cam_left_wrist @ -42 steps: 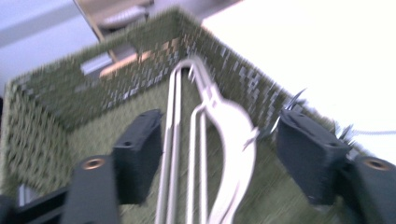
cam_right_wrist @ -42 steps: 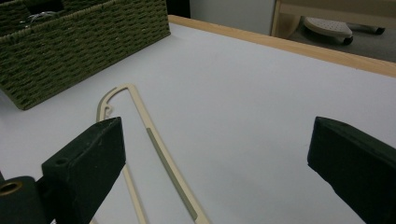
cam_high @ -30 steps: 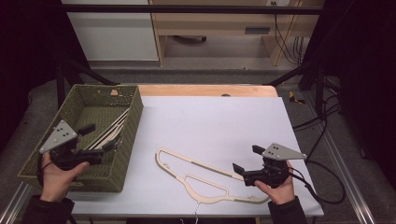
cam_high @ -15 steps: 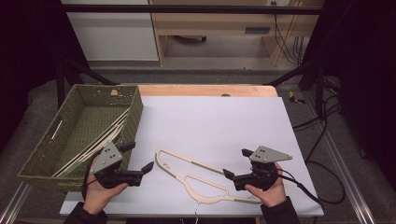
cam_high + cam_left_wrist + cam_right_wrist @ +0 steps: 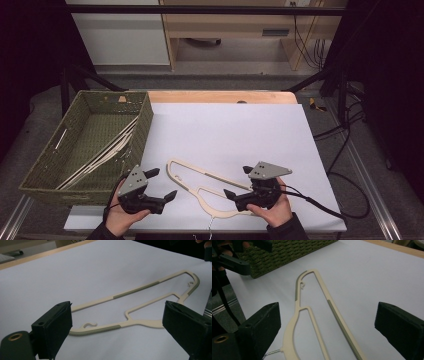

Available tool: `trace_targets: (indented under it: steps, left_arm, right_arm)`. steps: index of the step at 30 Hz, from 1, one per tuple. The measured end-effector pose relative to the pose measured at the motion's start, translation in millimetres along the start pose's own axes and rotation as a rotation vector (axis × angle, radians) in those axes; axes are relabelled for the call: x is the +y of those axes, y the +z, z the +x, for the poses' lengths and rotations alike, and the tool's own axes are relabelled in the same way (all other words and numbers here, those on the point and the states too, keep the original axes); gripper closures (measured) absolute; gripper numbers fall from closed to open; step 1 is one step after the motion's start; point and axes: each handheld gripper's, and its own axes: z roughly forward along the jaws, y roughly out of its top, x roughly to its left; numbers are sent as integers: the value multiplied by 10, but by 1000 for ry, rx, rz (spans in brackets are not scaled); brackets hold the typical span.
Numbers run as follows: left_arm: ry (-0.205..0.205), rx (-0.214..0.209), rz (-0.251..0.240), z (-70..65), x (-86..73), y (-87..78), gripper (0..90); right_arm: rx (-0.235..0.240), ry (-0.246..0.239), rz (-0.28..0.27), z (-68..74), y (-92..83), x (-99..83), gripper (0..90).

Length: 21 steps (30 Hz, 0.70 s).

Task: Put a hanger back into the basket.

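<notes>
A cream hanger (image 5: pixel 210 173) with grey grip strips lies flat on the white table top (image 5: pixel 230 130), near the front edge. My left gripper (image 5: pixel 164 183) is open just left of the hanger's left end, low over the table. In the left gripper view the hanger (image 5: pixel 136 290) lies ahead between the wide-apart jaws, untouched. My right gripper (image 5: pixel 236 181) is open over the hanger's right part, and nothing is held. The right gripper view looks down along the hanger (image 5: pixel 290 331), whose wire hook (image 5: pixel 272 353) sits near the left jaw.
A green woven basket (image 5: pixel 142 117) stands at the table's left side with several cream hangers (image 5: pixel 105 152) leaning inside; it also shows as the basket (image 5: pixel 287 252) beyond the left gripper (image 5: pixel 234 260). A wooden strip (image 5: pixel 220 96) edges the far side. Cables (image 5: pixel 340 175) trail off to the right.
My left gripper has come out of the basket and moved right to the hanger's left end. The right gripper has shifted slightly left and forward over the hanger.
</notes>
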Motion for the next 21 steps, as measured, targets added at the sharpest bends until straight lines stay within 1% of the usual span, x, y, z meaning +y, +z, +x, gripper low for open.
trace_targets:
  steps: [2,4,6,9,10,11,13,15,16,18,19,20,21]
  left_arm:
    - [8,-5,6,-22,-22,26,87]
    - [6,-24,14,-28,-38,52,85]
    - [1,-28,20,-16,-51,72,85]
    - [-9,-29,24,0,-67,81,85]
    - [-10,-28,23,1,-68,83,85]
    - [-8,-27,22,0,-69,85,85]
    - [-7,-27,23,-2,-66,91,84]
    - [-6,-28,24,2,-66,94,82]
    - [-8,-28,26,3,-67,96,82]
    - [-9,-27,28,8,-70,100,82]
    - [-10,-27,29,9,-72,102,82]
    - [-8,-25,30,8,-73,101,82]
    - [-8,-26,28,8,-73,100,81]
  right_arm:
    - [9,-11,9,45,50,-2,74]
    - [25,-11,20,73,93,-10,90]
    - [27,-16,30,99,139,-20,100]
    - [40,-25,69,165,231,-43,123]
    - [49,-42,82,196,277,-53,133]
    - [54,-45,92,219,303,-60,142]
    - [78,-48,107,264,368,-89,180]
    - [98,-62,133,303,432,-115,202]
    - [103,-66,148,328,470,-133,219]
    - [114,-70,162,365,534,-160,249]
    - [124,-80,182,387,565,-178,266]
    - [122,-74,189,418,608,-198,283]
    - [132,-75,199,433,649,-220,305]
